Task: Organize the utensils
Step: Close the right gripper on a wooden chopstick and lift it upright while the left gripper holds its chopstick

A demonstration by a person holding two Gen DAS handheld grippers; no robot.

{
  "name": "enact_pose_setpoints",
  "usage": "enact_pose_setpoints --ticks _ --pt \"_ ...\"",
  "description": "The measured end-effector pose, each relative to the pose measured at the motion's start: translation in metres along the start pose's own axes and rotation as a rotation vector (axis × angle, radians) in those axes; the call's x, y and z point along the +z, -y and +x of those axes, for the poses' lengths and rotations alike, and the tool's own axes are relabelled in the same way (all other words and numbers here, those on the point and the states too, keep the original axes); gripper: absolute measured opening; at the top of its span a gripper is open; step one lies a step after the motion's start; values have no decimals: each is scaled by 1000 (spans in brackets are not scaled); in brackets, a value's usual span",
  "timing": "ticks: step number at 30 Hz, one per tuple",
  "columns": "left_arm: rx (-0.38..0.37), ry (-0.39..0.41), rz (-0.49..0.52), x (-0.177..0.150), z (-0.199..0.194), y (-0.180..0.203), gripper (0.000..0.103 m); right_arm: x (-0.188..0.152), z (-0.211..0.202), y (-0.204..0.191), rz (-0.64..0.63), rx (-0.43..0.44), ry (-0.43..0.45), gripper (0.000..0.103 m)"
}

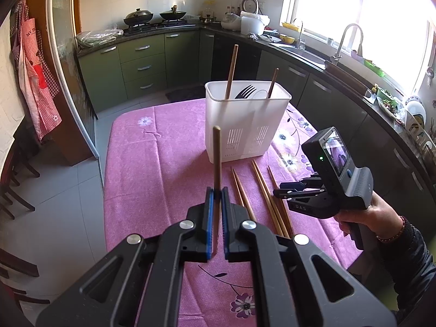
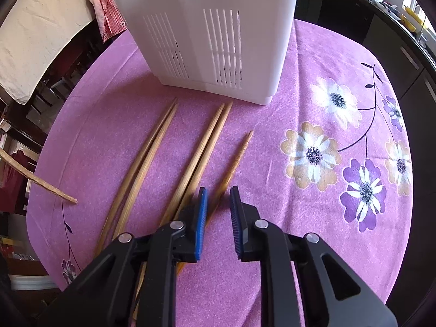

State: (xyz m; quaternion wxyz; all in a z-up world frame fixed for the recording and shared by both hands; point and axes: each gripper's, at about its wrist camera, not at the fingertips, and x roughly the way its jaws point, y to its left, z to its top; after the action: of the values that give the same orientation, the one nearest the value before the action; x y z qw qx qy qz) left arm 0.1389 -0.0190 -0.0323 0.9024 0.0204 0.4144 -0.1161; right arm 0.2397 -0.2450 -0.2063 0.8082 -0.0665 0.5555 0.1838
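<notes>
My left gripper [image 1: 217, 194] is clamped on a single brown wooden chopstick [image 1: 217, 158], which stands nearly upright between the blue pads. Ahead of those fingers sits the white slotted plastic utensil holder [image 1: 242, 125] – it already holds two more chopsticks, a black fork [image 1: 244, 91] and a pale spoon. To the right of my left fingers, five loose wooden chopsticks [image 2: 207, 141] lie on the pink flower-printed tablecloth [image 1: 152, 169], their tips pointing at the holder's base.

My right gripper [image 2: 218, 209] points down over them, jaws apart with a narrow gap; the rightmost loose chopstick [image 2: 237, 158] runs into that gap, and I cannot tell whether the pads touch it.

Beyond the table – a kitchen: green cabinets [image 1: 141, 62], two dark woks [image 1: 152, 15] on the stove, a steel sink tap [image 1: 347, 41] under a bright window, a red checked apron [image 1: 35, 76] hanging at the left, and grey floor tiles.
</notes>
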Motion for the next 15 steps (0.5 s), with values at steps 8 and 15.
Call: enact_pose_setpoints --ticks 8,15 --pt "-2 -1 2 0 1 1 6 16 7 -11 -13 -39 19 8" --pt "0 -3 7 -1 2 0 6 12 -33 1 24 -7 146 7"
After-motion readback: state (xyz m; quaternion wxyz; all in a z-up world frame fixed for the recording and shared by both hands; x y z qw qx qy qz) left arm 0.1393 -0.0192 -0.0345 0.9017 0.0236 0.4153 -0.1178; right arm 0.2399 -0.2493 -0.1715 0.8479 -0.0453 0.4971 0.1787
